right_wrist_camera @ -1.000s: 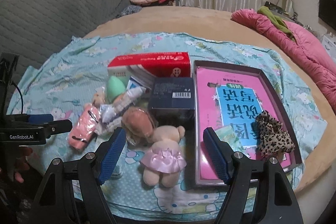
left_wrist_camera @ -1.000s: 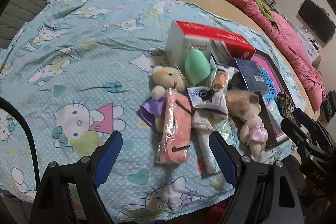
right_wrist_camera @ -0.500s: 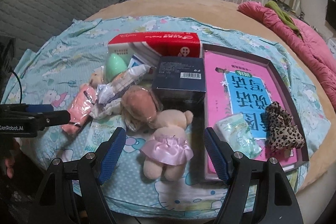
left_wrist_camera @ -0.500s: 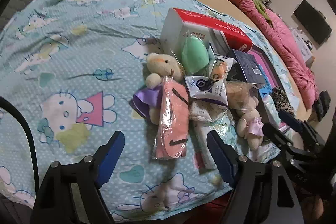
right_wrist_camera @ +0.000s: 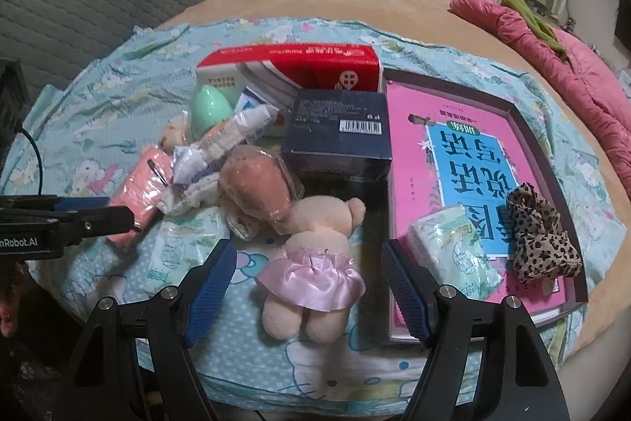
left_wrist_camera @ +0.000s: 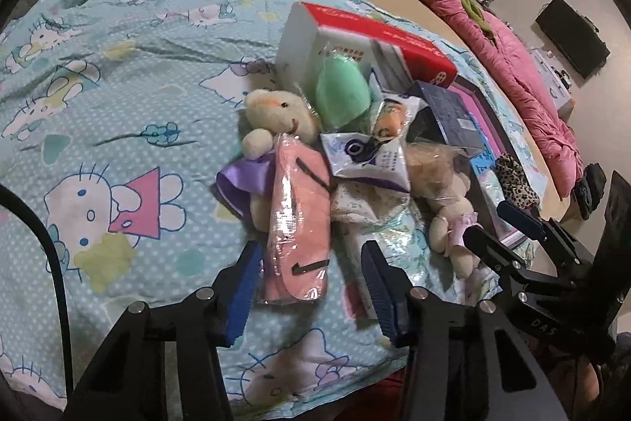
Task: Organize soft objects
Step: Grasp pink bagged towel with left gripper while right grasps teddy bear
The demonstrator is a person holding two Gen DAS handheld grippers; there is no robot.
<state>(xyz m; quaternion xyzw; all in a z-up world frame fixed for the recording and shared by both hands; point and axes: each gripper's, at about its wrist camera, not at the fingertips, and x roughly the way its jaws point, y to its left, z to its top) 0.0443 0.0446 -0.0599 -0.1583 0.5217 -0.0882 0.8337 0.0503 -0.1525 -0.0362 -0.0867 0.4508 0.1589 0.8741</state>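
Left wrist view first: against the frame a second back, my left gripper [left_wrist_camera: 311, 279] has narrowed and its jaws are closing around the near end of the pink wrapped cloth [left_wrist_camera: 297, 223]; the left pad looks to touch the wrapper, the right pad stands just clear. I judge the first pick is under way, nothing lifted yet. My right gripper [right_wrist_camera: 307, 287] hangs wide and empty over the pink-skirted bear [right_wrist_camera: 311, 263].

Landmark: the red tissue box [right_wrist_camera: 292, 66], on the cartoon sheet [left_wrist_camera: 118, 105] of the bed. Count, largest down:
- one pink book tray [right_wrist_camera: 568, 184], right of the box
- one dark blue carton [right_wrist_camera: 339, 137], in front of it
- two plush bears, the other purple-skirted [left_wrist_camera: 276, 113]
- two tissue packs, one in the tray [right_wrist_camera: 453, 247]
- one green sponge [right_wrist_camera: 209, 109]
- one leopard scrunchie [right_wrist_camera: 540, 239] in the tray

Smaller wrapped items are too jumbled to count.
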